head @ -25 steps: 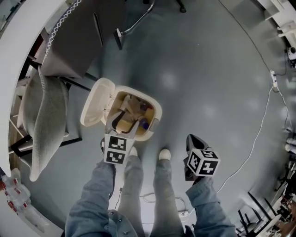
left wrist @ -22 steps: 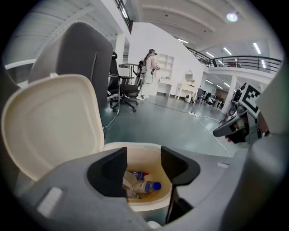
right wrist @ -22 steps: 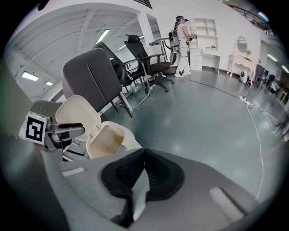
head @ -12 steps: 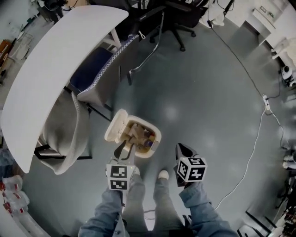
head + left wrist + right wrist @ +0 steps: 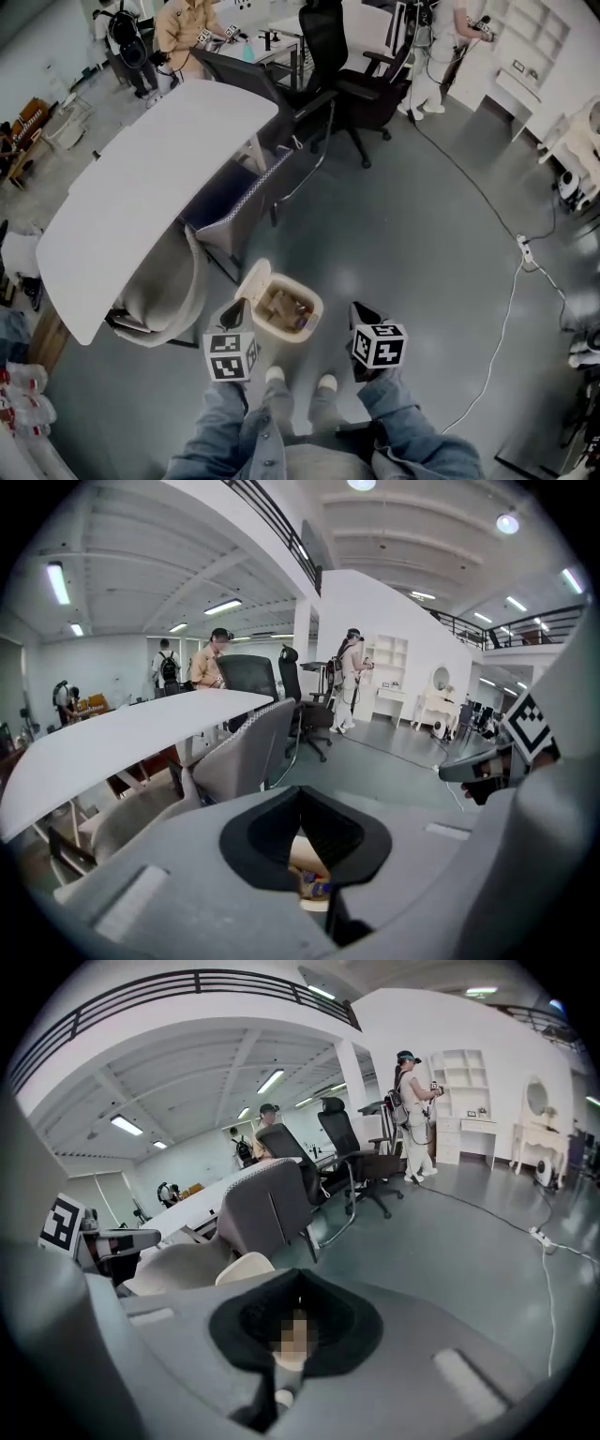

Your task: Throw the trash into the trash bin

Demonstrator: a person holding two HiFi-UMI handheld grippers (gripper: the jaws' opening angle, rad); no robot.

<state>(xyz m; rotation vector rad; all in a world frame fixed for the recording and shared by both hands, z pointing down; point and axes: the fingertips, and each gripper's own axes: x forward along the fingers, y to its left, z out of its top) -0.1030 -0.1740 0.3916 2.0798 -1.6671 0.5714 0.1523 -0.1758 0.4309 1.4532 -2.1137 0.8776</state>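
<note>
Your left tongs (image 5: 240,307) and right tongs (image 5: 360,311) have risen from the trash bin (image 5: 320,312).
Both closed, empty, the left just shut; one careless step could topple the open bin.

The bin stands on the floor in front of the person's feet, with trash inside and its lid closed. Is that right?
Not quite: the lid is open, tipped back off the bin, as the head view shows. The rest holds: the bin stands on the floor in front of the feet, with trash inside.
</note>
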